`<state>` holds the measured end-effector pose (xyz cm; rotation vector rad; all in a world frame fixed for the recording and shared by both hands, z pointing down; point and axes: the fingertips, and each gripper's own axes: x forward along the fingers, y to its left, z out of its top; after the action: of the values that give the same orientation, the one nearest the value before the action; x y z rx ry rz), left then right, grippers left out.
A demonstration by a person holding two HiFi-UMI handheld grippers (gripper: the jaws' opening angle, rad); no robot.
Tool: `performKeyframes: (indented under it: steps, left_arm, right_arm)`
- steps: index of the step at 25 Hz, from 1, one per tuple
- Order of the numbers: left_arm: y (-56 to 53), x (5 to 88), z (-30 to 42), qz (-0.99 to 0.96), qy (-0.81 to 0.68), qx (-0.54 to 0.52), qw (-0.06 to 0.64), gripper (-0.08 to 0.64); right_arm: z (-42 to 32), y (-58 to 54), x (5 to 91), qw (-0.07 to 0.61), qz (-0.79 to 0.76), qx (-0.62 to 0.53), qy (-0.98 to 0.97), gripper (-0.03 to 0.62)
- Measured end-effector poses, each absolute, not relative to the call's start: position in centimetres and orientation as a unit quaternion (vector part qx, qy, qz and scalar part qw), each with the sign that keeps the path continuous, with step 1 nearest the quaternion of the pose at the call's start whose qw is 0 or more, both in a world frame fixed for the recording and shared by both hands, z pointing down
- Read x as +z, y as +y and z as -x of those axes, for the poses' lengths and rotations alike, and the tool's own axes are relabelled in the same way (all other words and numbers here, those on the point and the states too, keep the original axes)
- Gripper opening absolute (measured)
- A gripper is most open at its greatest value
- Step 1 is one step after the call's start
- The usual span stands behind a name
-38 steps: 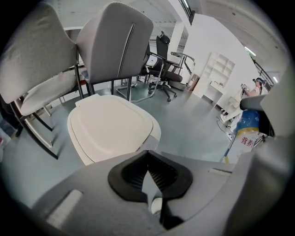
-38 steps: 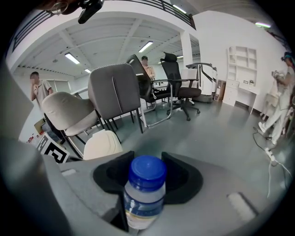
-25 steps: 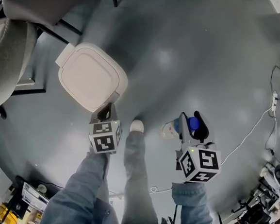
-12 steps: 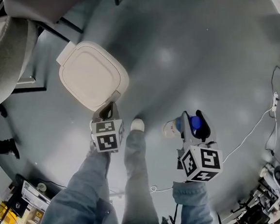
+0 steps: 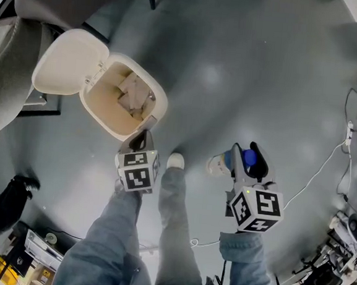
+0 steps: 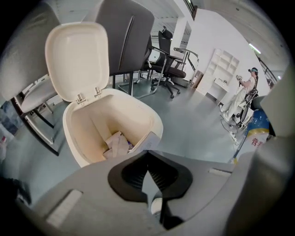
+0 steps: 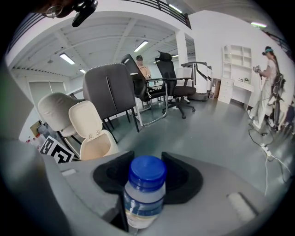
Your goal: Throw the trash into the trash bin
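While the right hand-held gripper [image 5: 244, 153] clamps a bottle [image 5: 221, 164], the open trash bin [image 5: 158, 100] lies at its ten o'clock; the left hand-held gripper [image 5: 137, 141] is closed.

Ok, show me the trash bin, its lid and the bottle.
trash bin [image 5: 162, 101], head view, right rim.
lid [image 5: 71, 61], head view, middle of its inner face.
bottle [image 7: 146, 173], right gripper view, blue cap.

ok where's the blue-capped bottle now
The blue-capped bottle sits lower right in the head view, clamped in the right tool, to the right of the person's shoe and the open trash bin.
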<state>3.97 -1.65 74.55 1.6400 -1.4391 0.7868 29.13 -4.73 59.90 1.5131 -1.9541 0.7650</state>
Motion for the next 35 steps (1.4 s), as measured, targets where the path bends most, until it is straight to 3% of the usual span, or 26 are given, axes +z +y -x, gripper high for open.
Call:
performKeyframes:
  steps: [6,19,35]
  left_arm:
    - [-2.0,73.9,-3.2,-0.654,-0.566,0.274,0.421,0.011]
    - [-2.5,69.6,2.5,-0.656,-0.601,0.253,0.381,0.010]
    - [-2.7,65.7,19.5,-0.603,-0.672,0.214,0.373,0.011]
  right_arm:
    - [-29.2,-4.9,59.9,0.277,-0.565,0.279,-0.725,0.190]
    - [-25.1,-6.8,57.6,0.271,-0.556,0.263,-0.741,0.190]
    - [-8.9,-11.7,53.5,0.262,-0.509,0.218,-0.790,0.190]
